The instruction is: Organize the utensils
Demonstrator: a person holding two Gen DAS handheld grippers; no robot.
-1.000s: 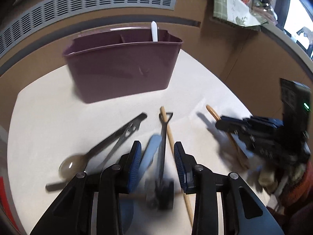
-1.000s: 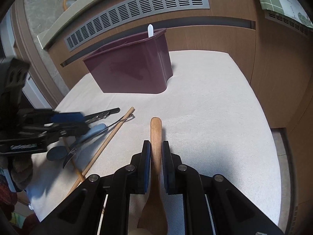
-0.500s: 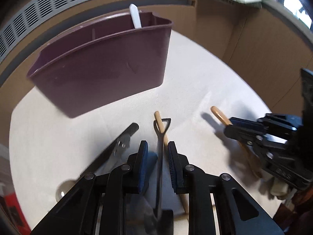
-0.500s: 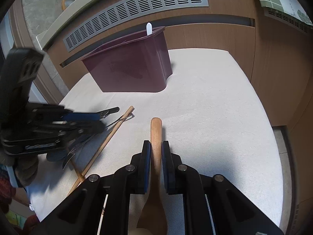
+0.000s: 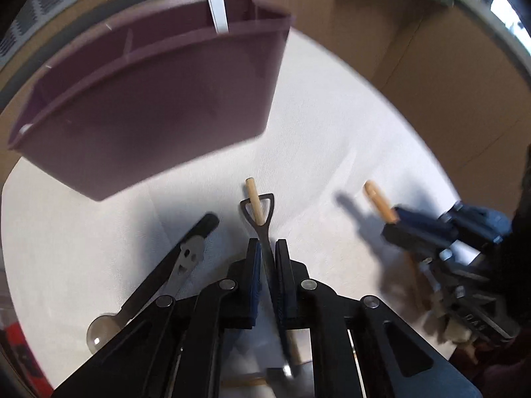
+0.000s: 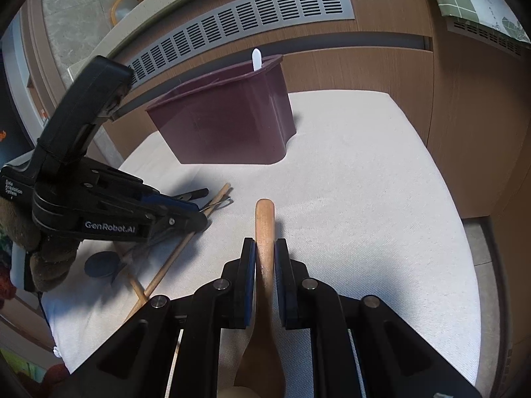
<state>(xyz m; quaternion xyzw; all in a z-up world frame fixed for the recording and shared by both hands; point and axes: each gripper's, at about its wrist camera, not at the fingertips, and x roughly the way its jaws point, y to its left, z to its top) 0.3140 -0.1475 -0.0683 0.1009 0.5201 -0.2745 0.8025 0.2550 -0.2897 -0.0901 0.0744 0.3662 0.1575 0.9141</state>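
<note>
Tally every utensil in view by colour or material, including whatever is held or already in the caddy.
Wooden: 3, the wooden spoon, long stick, short crossing stick
Black: 2, the loop-handled utensil, black-handled utensil
Metal: 1, the cut-out spoon
Blue-grey: 1, the blue-grey spoon
White: 1, the white handle in the caddy
Total: 8

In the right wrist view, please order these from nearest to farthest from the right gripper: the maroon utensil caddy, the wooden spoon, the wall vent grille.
1. Wooden spoon: clamped between the fingers of the right gripper.
2. Maroon utensil caddy: ahead, slightly left, on the white cloth.
3. Wall vent grille: behind the caddy, on the wall.
</note>
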